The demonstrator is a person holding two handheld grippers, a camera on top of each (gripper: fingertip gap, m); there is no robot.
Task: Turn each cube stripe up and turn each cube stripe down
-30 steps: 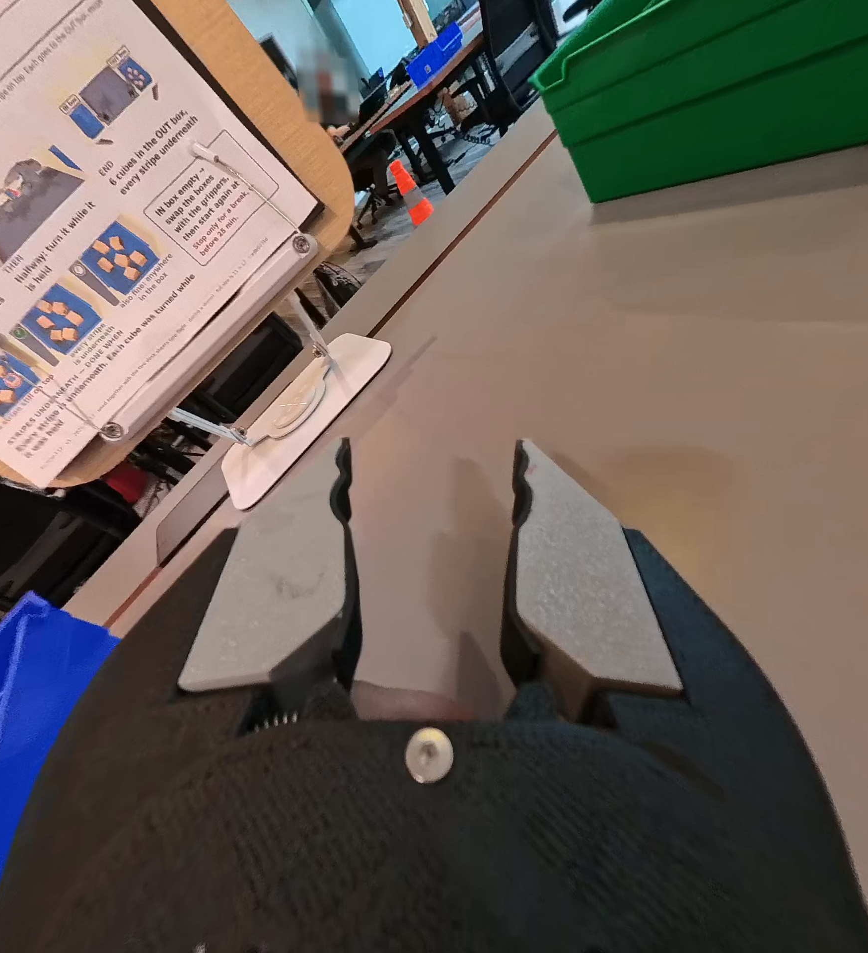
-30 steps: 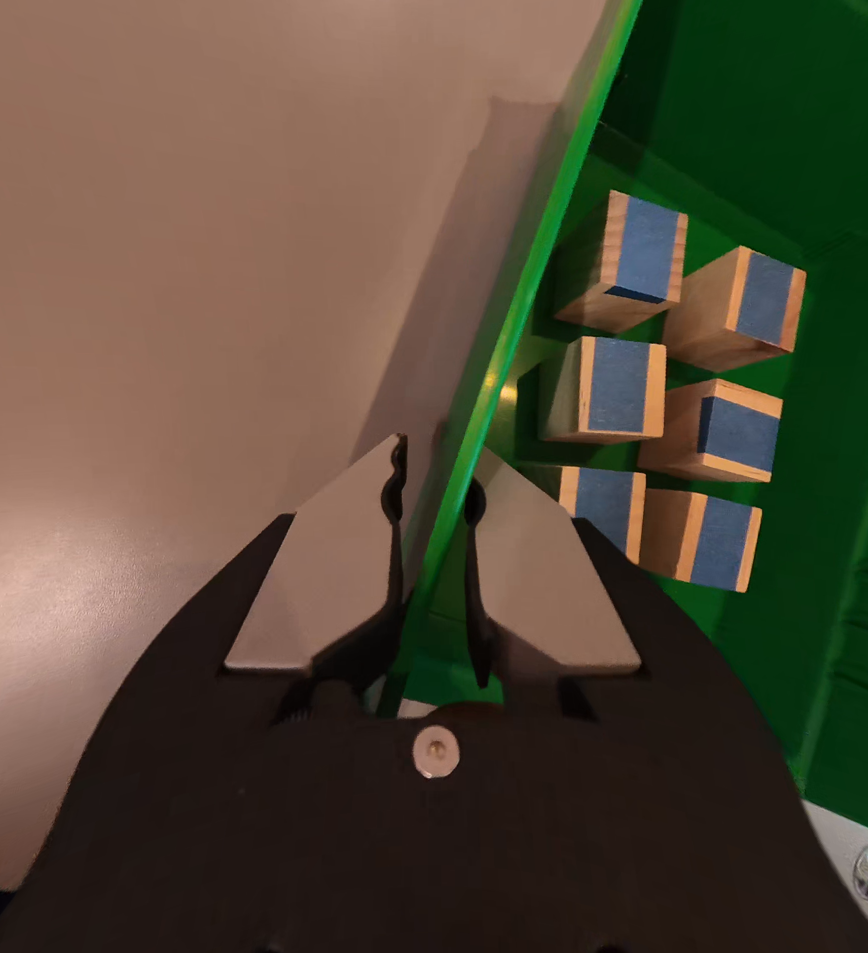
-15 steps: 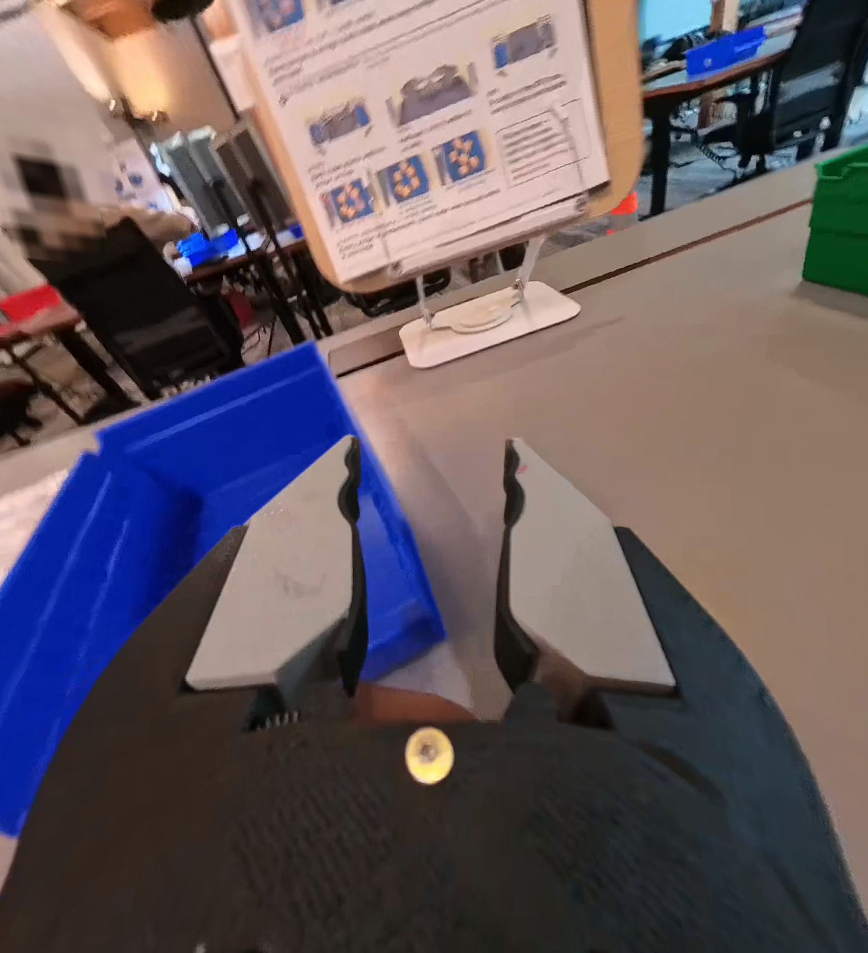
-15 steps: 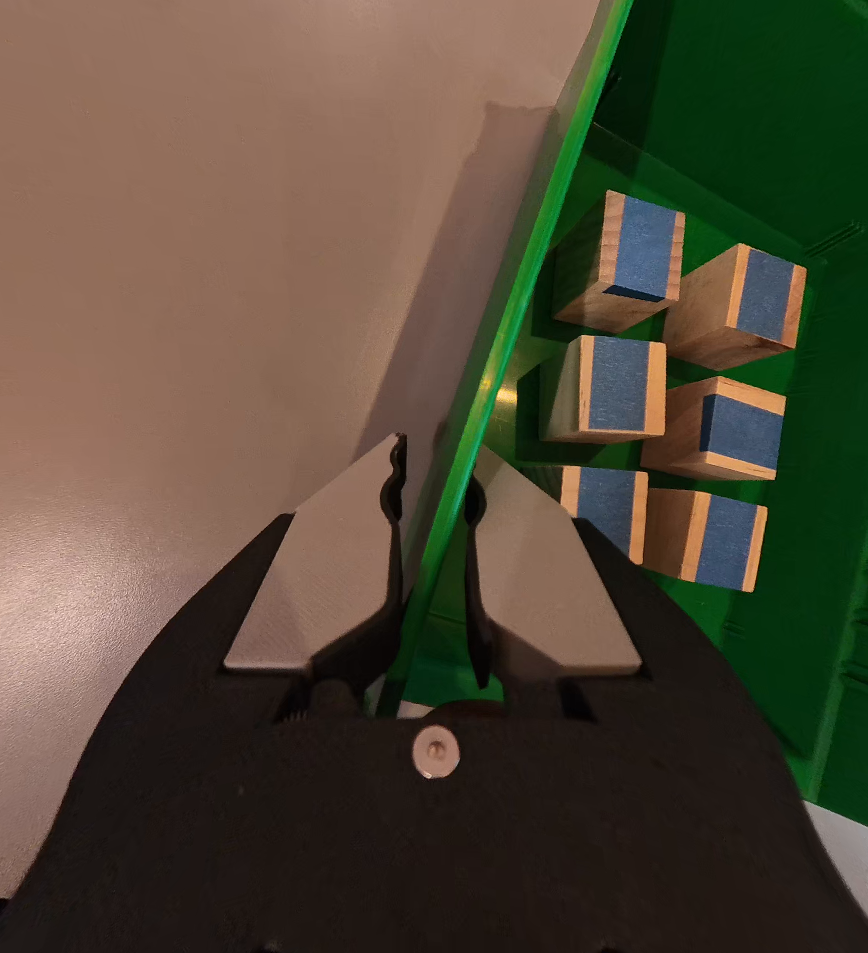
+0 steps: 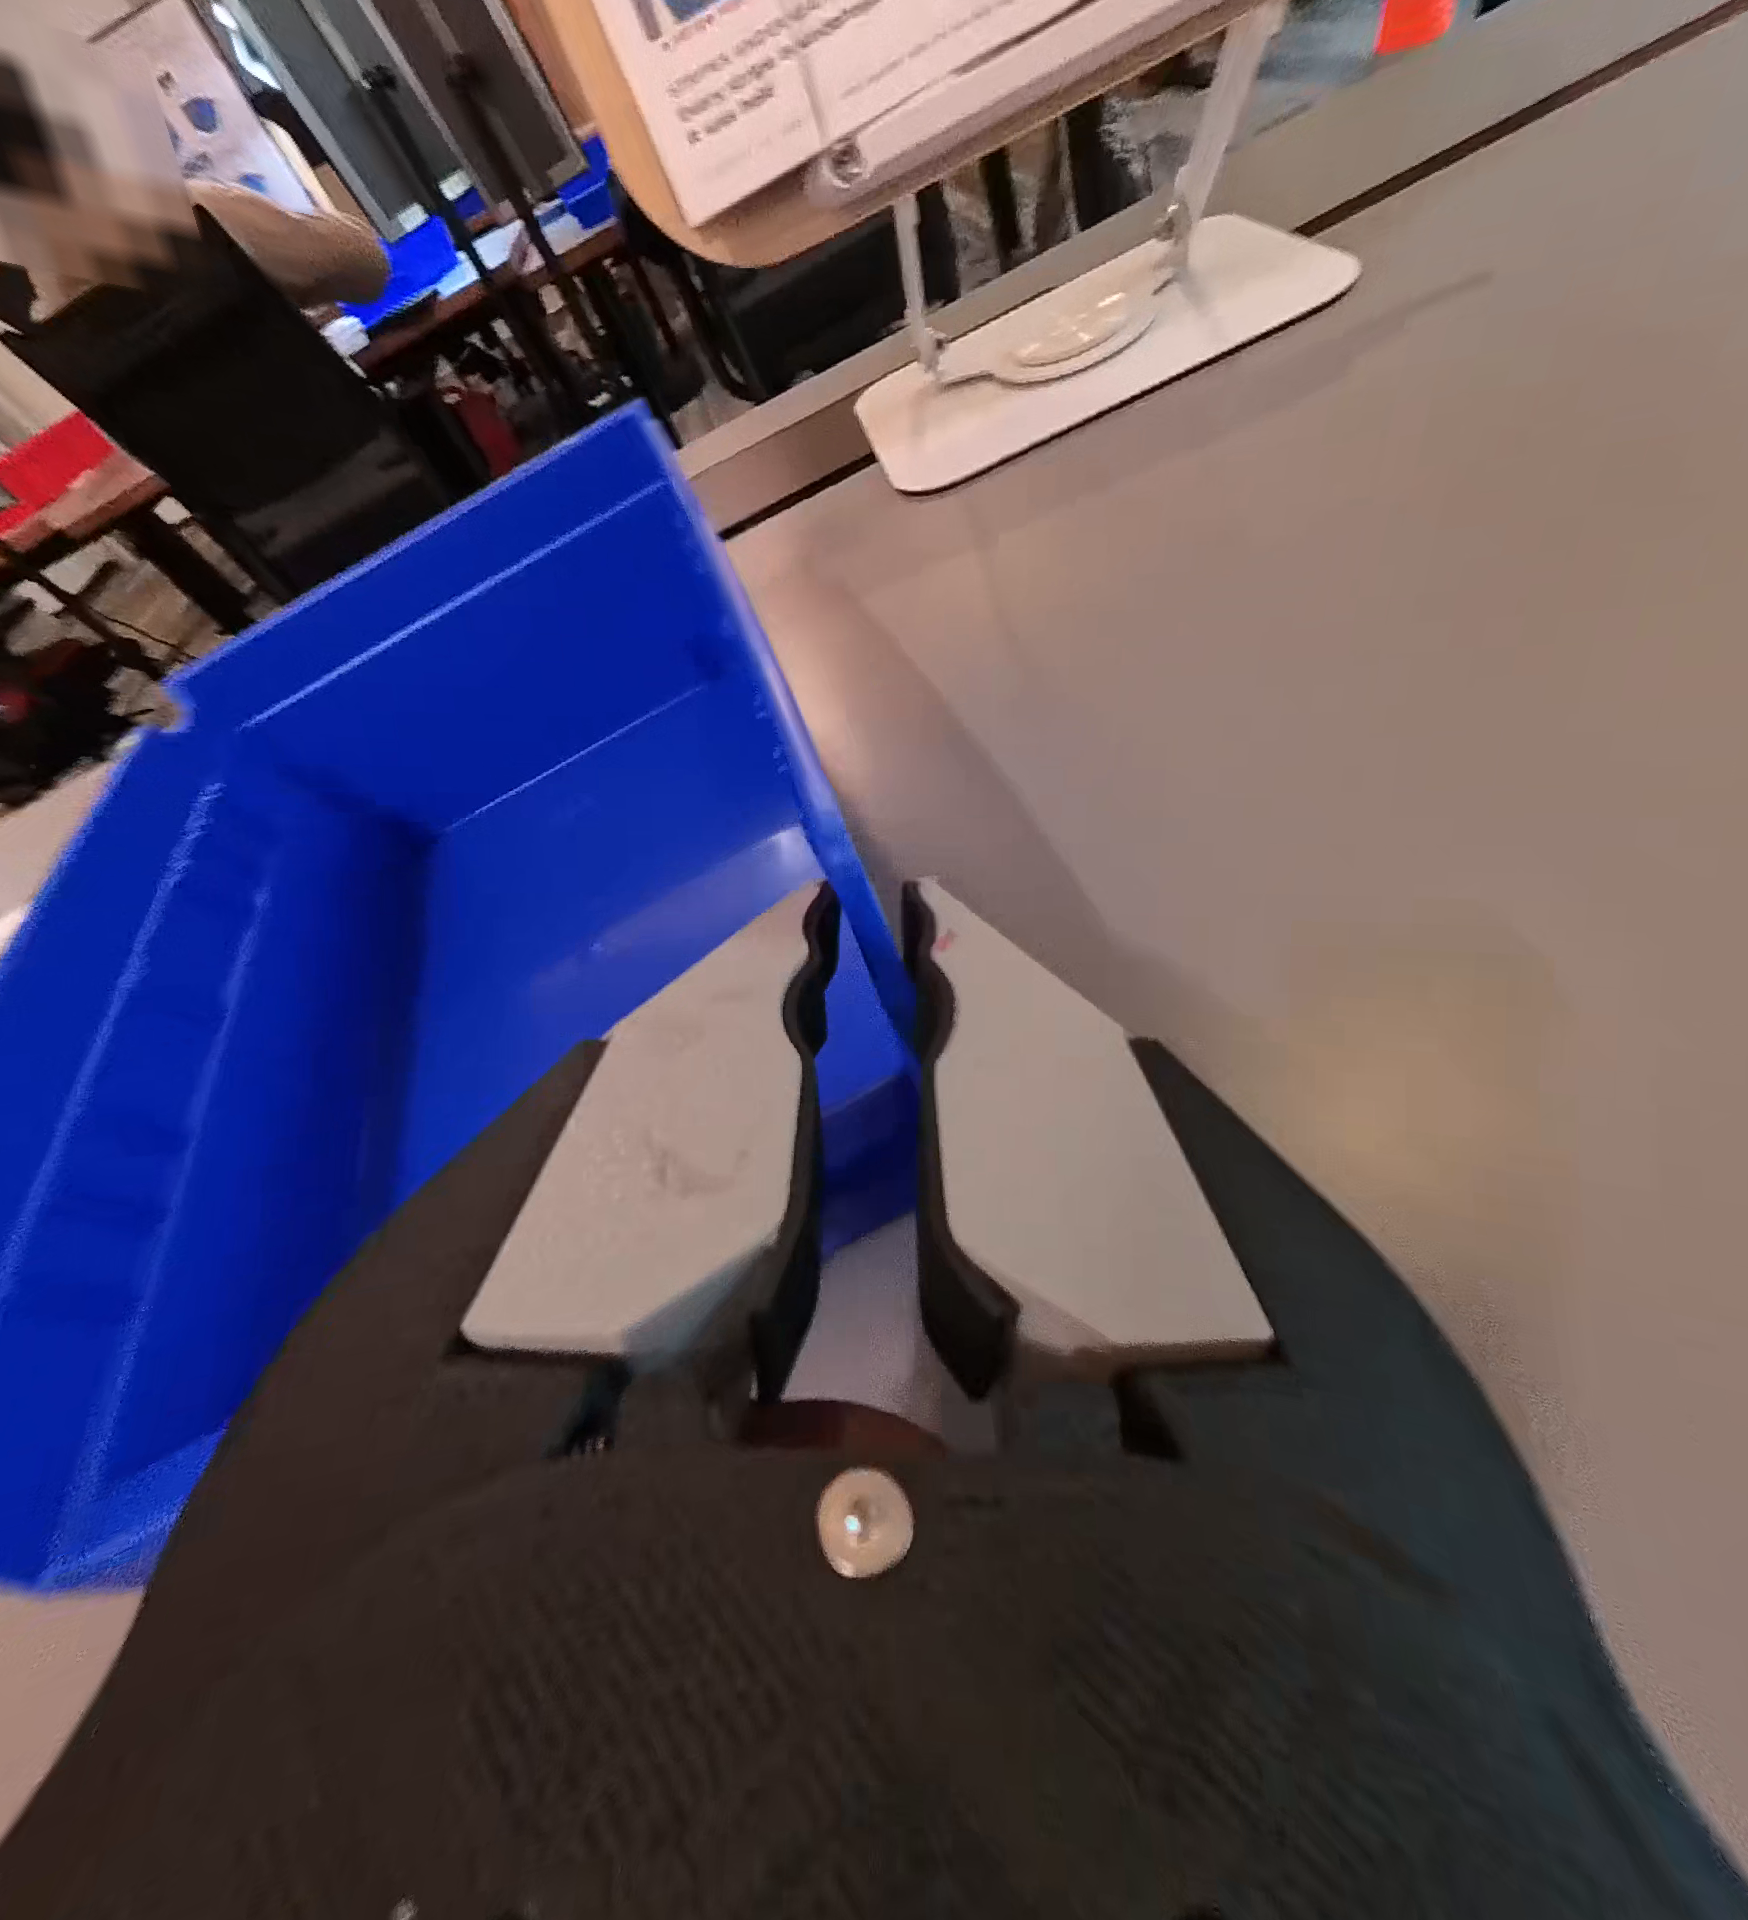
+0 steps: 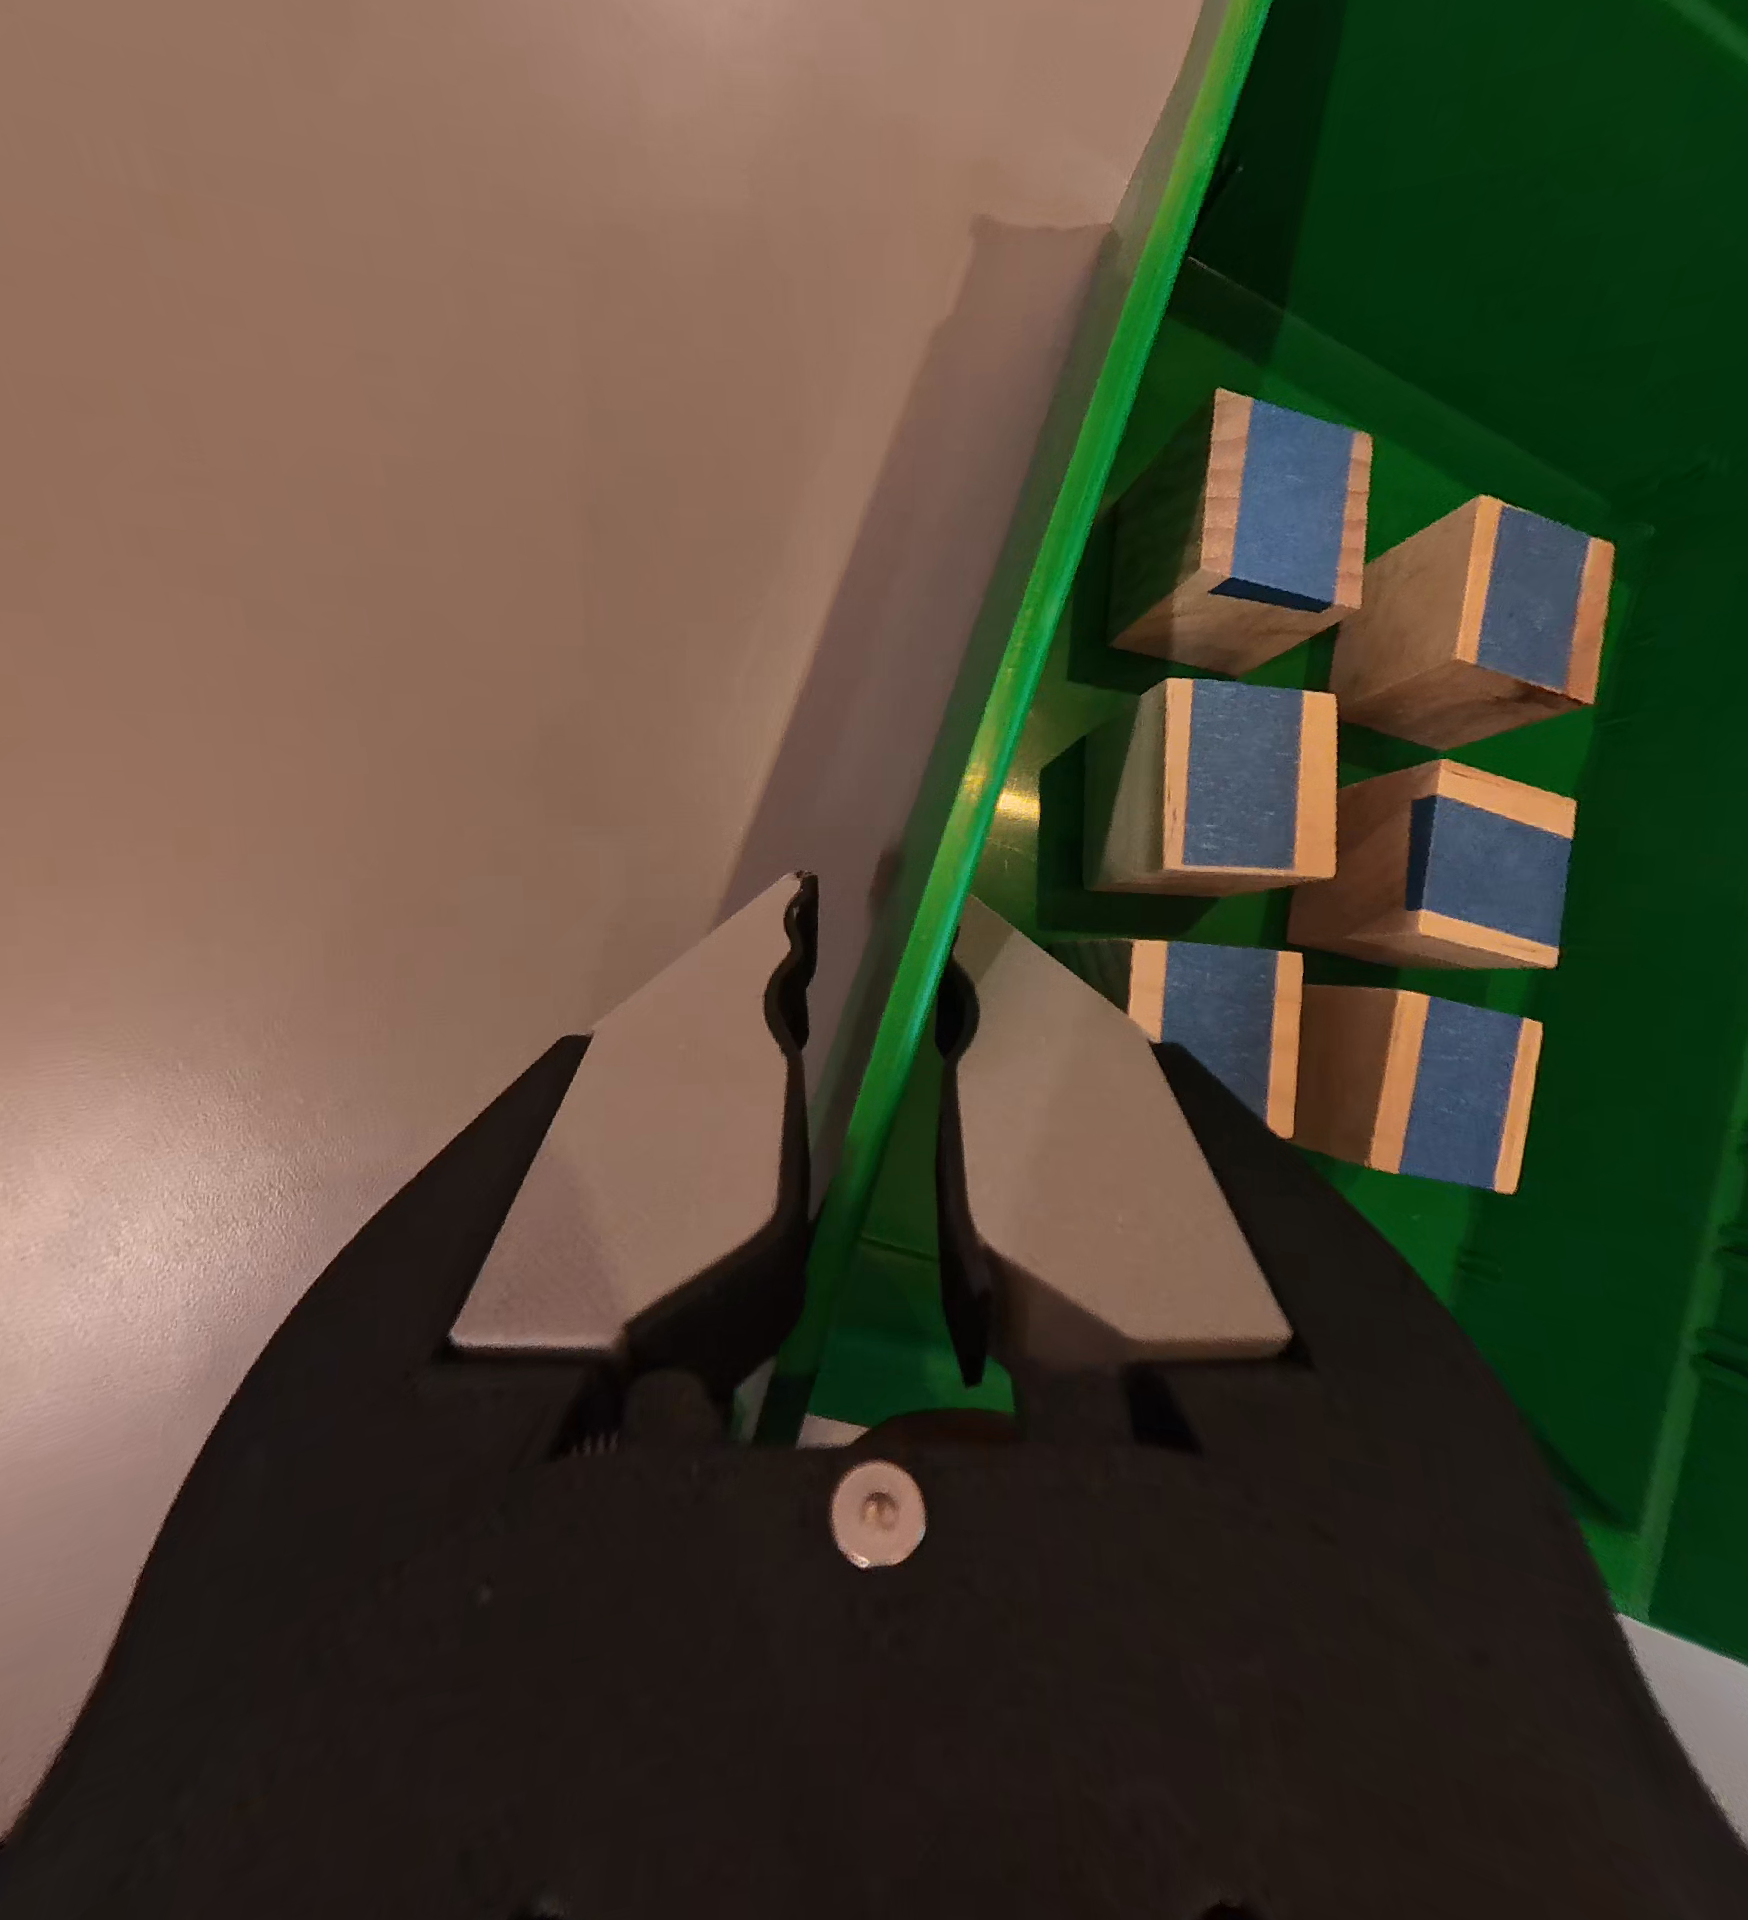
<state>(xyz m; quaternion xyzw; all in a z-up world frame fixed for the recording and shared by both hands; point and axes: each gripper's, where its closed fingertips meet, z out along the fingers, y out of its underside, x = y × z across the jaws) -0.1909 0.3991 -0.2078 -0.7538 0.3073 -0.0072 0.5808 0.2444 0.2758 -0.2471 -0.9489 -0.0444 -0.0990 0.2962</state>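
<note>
Several wooden cubes (image 6: pixel 1254 779) lie in a green bin (image 6: pixel 1576 260), each with its blue stripe facing up. My right gripper (image 6: pixel 875 899) is shut on the green bin's left wall (image 6: pixel 1083 520), one finger outside over the table and one inside beside the nearest cubes. In the left wrist view a blue bin (image 5: pixel 330 935) stands on the grey table (image 5: pixel 1369 727), and no cubes show in it. My left gripper (image 5: pixel 867 902) straddles the blue bin's right wall, jaws closed narrow on it.
A printed instruction sheet on a white stand (image 5: pixel 1109 343) sits at the table's far edge. Beyond that edge are desks, a black chair (image 5: pixel 205 395) and more bins.
My left gripper swung left from the bare table to the blue bin, and its jaws closed from wide open onto the bin's right wall. The right gripper kept its hold on the green bin.
</note>
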